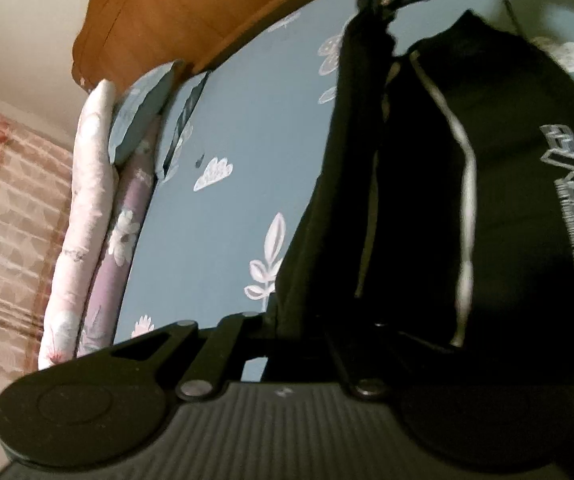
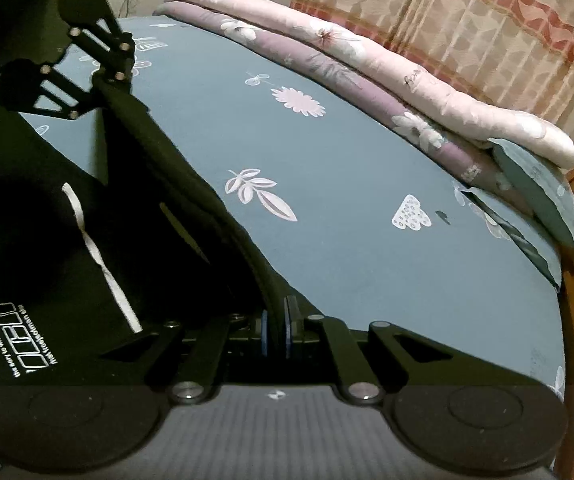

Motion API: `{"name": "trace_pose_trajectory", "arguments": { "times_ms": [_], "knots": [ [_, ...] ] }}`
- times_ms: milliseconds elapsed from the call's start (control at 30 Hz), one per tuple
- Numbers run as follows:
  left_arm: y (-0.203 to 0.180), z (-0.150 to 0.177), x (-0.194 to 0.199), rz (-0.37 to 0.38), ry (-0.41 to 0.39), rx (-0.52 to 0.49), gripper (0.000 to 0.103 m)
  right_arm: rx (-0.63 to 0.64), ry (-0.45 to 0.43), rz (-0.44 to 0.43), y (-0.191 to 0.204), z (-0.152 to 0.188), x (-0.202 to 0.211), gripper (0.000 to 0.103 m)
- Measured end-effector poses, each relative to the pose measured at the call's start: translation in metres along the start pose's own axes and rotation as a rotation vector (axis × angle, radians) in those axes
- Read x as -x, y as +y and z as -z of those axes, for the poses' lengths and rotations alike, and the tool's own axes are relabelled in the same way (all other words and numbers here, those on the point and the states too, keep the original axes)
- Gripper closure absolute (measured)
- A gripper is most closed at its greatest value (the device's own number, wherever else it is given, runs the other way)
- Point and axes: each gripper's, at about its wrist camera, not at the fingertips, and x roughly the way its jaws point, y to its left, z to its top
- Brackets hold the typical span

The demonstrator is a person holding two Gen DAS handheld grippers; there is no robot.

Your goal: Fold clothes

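1. Garment [image 2: 47, 208], black with white print, lies at the frame's left on the sheet [image 2: 347, 220].
2. Right gripper [image 2: 277, 330] and left gripper [image 2: 103, 80] both clamp its edge, pulled taut between them.
3. Bare sheet fills the centre; quilts [image 2: 407, 92] and curtain [image 2: 467, 20] occupy the upper right.

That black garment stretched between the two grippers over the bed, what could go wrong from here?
1. The black garment is pinched only at its edge by the right gripper and the left gripper, so a tug could pull the fabric free.
2. Part of it droops onto the blue sheet; dragging may bunch it and spoil the fold.
3. The folded quilt lies nearby and could get snagged.
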Motion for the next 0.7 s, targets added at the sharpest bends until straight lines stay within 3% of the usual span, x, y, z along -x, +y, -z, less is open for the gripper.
{"name": "trace_pose_trajectory", "arguments": {
  "times_ms": [233, 700],
  "knots": [
    [-0.026, -0.001, 0.024, -0.034, -0.017, -0.01, 0.103, -0.014, -0.008, 0.049, 0.02, 0.006, 0.021, 0.094],
    [-0.13, 0.013, 0.049, -0.114, -0.066, -0.091, 0.103, 0.068, 0.043, 0.096, 0.076, 0.049, 0.03, 0.094]
  ]
}}
